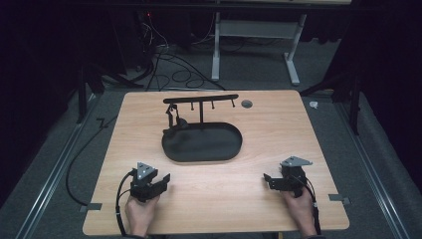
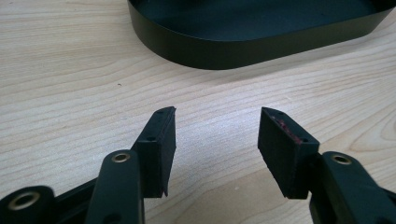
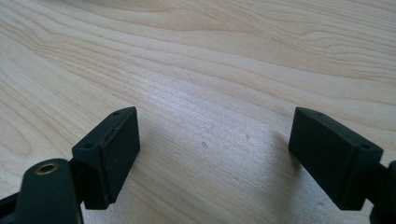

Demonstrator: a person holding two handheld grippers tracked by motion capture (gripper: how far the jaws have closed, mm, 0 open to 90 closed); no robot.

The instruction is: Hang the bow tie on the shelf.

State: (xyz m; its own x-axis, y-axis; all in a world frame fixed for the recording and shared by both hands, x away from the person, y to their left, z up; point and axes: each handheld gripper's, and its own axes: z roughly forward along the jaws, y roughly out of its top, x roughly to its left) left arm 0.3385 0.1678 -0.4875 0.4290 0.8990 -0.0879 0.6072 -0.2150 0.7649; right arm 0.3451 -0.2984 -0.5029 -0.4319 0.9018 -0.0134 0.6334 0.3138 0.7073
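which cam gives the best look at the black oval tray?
High view: the black oval tray shows whole, mid-table, with the hook rack rising from its far edge. The left gripper view catches just its near wall beyond the open left gripper. The right gripper view offers bare wood between open jaws.

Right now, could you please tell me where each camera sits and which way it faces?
High view: above the person's side, facing forward and down on the pale wooden table; both hands, both tools.
Left gripper view: on the left tool, facing the black oval metal tray; open jaws.
Right gripper view: on the right tool, facing bare wood; open jaws.
Shared: high and left show the tray.
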